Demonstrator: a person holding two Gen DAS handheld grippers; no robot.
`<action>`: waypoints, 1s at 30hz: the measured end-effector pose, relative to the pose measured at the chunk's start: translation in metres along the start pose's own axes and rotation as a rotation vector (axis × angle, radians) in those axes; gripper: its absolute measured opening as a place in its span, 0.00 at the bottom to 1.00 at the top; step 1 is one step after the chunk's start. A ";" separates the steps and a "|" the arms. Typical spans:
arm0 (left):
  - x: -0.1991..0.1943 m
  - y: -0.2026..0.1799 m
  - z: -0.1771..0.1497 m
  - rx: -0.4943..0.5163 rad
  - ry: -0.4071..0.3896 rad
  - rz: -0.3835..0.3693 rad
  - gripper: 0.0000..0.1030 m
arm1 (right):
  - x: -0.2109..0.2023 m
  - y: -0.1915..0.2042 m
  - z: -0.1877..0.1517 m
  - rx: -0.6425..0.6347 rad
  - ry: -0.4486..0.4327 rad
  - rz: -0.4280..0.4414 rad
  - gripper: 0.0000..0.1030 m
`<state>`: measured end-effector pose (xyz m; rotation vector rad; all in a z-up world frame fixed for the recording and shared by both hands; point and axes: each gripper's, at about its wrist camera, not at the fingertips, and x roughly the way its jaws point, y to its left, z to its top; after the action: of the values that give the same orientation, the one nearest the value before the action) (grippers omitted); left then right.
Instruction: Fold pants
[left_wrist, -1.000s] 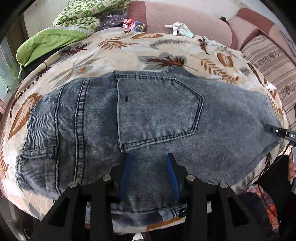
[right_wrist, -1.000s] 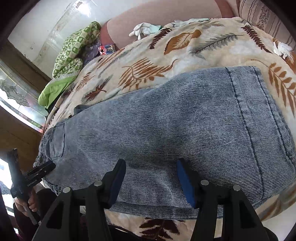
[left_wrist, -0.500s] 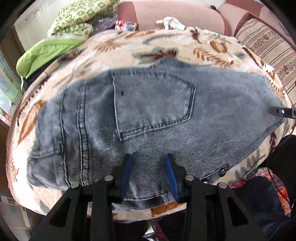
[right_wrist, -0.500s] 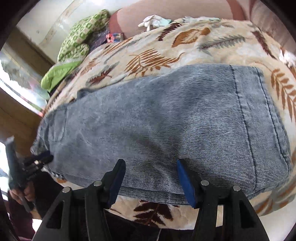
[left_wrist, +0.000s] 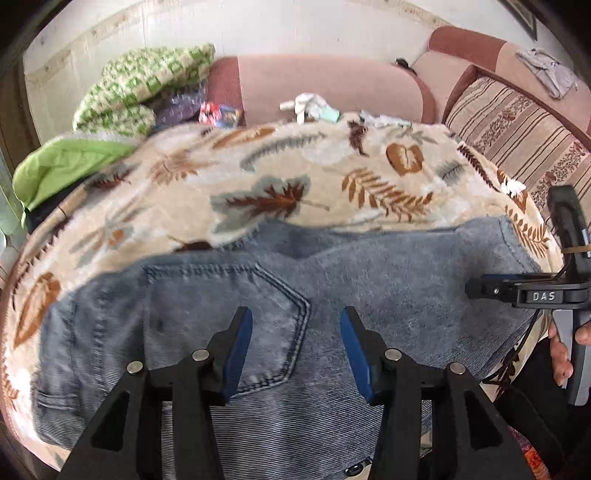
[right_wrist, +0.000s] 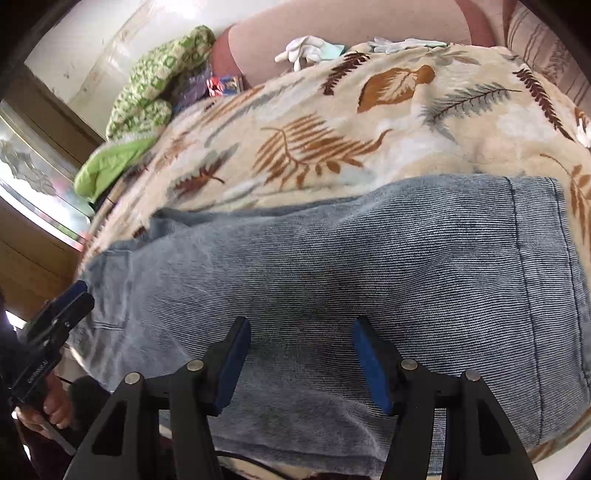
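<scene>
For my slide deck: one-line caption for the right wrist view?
Open right claw above gray jeans lying on a leaf-print blanket.

Black hand-held gripper (left_wrist: 295, 350) — blue pads (left_wrist: 238, 349)

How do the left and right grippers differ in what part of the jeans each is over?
The left gripper is over the waist end's back pocket; the right gripper is over plain leg fabric nearer the hem. Shared: both open, blue-padded, gripping nothing, above the jeans.
</scene>
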<state>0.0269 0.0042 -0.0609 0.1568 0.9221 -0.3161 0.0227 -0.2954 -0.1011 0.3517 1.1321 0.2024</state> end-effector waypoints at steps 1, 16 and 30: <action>0.008 -0.001 -0.002 -0.006 0.036 0.006 0.49 | 0.001 0.001 0.000 -0.009 -0.007 -0.006 0.59; 0.019 -0.001 -0.025 -0.007 0.082 0.036 0.51 | 0.014 0.000 0.011 -0.005 -0.064 0.002 0.64; -0.002 0.015 0.018 -0.111 -0.145 0.151 0.83 | -0.014 0.029 -0.002 -0.118 -0.206 0.107 0.64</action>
<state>0.0440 0.0138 -0.0486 0.0998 0.7775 -0.1338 0.0156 -0.2727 -0.0796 0.3209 0.8952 0.3187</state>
